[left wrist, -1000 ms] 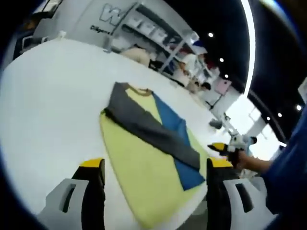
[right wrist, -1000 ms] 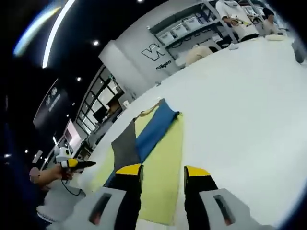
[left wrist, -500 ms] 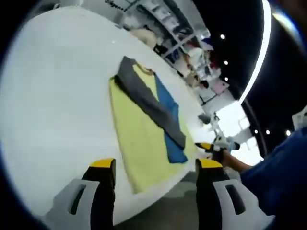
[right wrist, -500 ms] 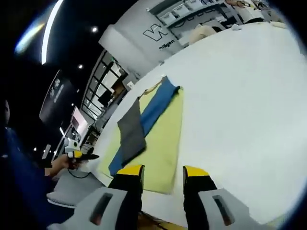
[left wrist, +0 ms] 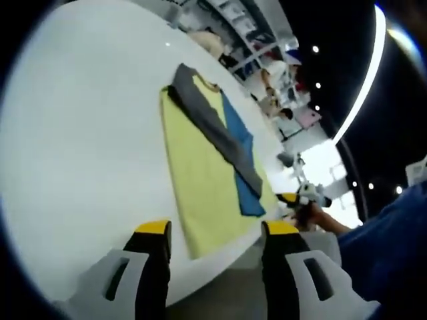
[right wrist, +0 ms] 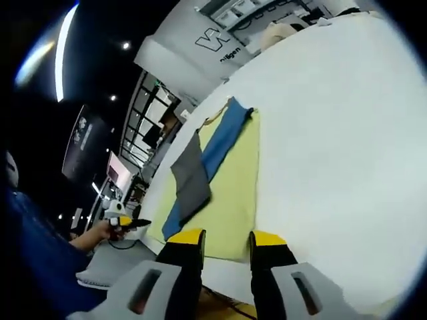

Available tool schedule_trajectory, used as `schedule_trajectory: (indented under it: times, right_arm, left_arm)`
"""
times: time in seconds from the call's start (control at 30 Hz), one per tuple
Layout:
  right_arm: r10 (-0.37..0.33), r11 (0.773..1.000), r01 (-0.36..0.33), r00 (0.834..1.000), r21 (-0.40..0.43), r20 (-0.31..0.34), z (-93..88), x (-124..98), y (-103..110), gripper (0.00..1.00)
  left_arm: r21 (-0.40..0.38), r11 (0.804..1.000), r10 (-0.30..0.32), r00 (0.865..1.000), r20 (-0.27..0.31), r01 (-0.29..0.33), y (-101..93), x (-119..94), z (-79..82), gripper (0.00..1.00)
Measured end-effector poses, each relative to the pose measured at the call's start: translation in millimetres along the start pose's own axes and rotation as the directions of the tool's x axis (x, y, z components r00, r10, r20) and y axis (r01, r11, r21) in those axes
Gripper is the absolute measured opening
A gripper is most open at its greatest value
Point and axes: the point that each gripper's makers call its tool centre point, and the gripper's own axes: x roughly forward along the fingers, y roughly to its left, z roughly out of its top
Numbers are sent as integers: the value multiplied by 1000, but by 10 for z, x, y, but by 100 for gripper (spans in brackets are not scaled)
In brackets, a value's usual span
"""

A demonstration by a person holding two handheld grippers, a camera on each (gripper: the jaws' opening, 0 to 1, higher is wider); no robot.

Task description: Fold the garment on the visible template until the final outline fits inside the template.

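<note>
Yellow, blue and grey cloth garment (left wrist: 213,167) (right wrist: 223,180) lies folded flat on the white round surface (left wrist: 80,147) (right wrist: 333,133), a grey sleeve crossing it on a slant. Its long axis runs from the near rim to the collar, which points away toward the far shelves. Both the left gripper (left wrist: 213,235) and the right gripper (right wrist: 227,239) hover off the near rim, fingers spread and holding nothing.

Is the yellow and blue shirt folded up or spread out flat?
Partly folded. The shirt lies on the white table with its grey sleeve laid across the front.
</note>
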Motion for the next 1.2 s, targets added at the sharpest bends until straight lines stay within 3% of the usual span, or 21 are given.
schedule_trajectory:
  times: [0.2,0.47,0.6,0.83,1.1,1.2]
  right_arm:
    - [51,998,-51,999,38,-12,-32,148,81,20]
    - [89,995,-88,996,47,0,60,436,173,19]
    - [122,992,-120,992,34,-44,-30,495,283,19]
    - [157,987,-154,981,36,-118,-260,387,386,16]
    - [122,991,-119,990,55,-63,-205,331,291,12]
    - [111,992,-108,993,64,-50,-176,313,257,11]
  left_arm:
    - [-29,999,-28,1000,-6,28,-93,94,-61,39]
    - [-10,997,-73,997,-7,73,-194,354,76,38]
    - [6,996,-91,994,-53,91,-231,347,13,41]
    - [-15,994,-110,977,-180,109,-218,121,-313,40]
    - [-29,997,-80,995,-62,79,-69,192,-94,35]
    - [-28,997,-78,994,-80,76,-111,264,-100,33]
